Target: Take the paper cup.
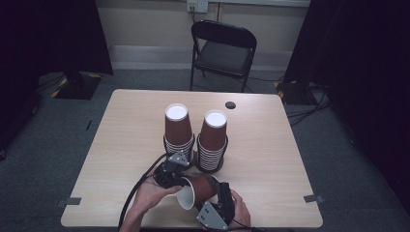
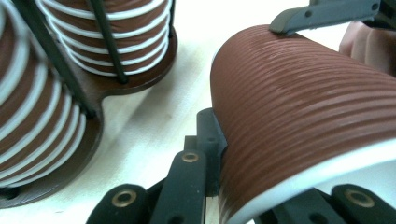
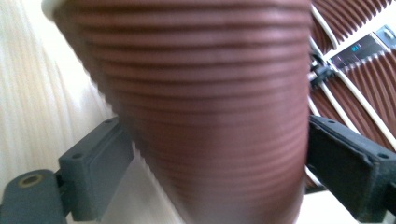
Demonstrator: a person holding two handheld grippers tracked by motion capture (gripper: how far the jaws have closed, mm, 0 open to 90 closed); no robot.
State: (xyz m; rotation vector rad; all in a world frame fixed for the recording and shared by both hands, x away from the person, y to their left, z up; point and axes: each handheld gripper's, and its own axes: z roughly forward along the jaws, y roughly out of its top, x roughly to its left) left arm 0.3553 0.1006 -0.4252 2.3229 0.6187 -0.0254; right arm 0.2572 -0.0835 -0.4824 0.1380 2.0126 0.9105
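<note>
Your near edge is crowded: the loose cup [image 1: 196,189] lies on its side between your left gripper [image 1: 170,170] and right gripper [image 1: 218,203], and both hands close off the front centre. Directly behind it, the two cup stacks [image 1: 196,137] in their dark holder [image 1: 211,167] block the middle of the table [image 1: 130,125]; the gap between cup and holder looks narrow, though the view there is poor. You have open passage along the left and right flanks and across the far strip. A chair [image 1: 222,48] stands beyond the far edge.
</note>
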